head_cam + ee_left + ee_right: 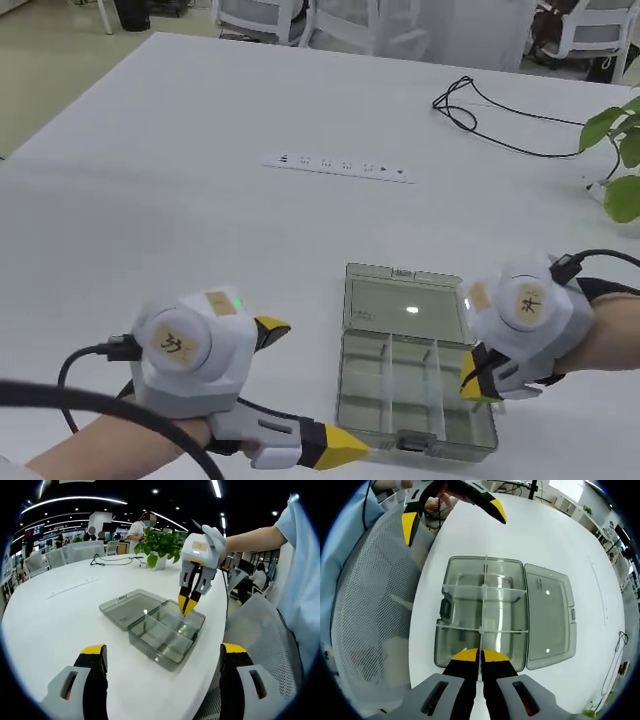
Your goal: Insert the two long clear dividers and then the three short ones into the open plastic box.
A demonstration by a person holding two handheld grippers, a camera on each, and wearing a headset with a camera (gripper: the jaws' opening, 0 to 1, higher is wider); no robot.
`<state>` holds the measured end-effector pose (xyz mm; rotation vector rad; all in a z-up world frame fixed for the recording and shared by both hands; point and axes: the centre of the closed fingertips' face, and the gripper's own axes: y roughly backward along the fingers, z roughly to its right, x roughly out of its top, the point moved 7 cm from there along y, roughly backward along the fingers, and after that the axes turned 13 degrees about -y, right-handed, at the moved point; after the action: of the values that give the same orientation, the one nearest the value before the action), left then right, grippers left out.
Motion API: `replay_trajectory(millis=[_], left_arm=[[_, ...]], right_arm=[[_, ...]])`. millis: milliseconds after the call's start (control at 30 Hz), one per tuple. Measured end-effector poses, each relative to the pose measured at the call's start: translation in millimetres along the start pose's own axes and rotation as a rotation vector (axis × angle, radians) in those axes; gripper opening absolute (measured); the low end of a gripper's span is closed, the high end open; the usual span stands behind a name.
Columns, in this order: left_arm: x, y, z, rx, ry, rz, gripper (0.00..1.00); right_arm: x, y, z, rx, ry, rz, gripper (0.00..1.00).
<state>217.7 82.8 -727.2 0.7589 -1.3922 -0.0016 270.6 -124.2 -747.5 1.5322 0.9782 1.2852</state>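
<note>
The open plastic box (440, 645) lies on the desk (200, 200). Two cross dividers (492, 586) are seated; the full count cannot be confirmed. The right claw (480, 656) is closed on the lengthwise divider (482, 605), judged mid-insertion. The left claw (310, 386) is open and empty.

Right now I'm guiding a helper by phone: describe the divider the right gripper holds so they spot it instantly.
On the white table lies an open clear plastic box, lid flat beside it. Down the box's middle, parallel to the hinge, runs a clear divider. Unlike the two cross dividers, it has one end pinched in the yellow-tipped right gripper.
</note>
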Motion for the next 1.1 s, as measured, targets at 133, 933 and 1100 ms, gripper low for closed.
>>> replay_trajectory(millis=[133,933,1100], left_arm=[[0.3,0.3,0.5,0.0,0.0,0.001,0.95],[-10.6,26.5,6.8,0.091,0.043,0.03,1.0],[-13.8,34.0,6.3,0.114,0.056,0.025,1.0]], right_arm=[[-3.7,1.8,-1.1,-0.021,-0.043,0.103,0.19],[-72.3,44.6,-54.9,-0.269,-0.474,0.586,0.95],[-96.2,50.3,-65.9,-0.327,-0.589,0.632,1.0]])
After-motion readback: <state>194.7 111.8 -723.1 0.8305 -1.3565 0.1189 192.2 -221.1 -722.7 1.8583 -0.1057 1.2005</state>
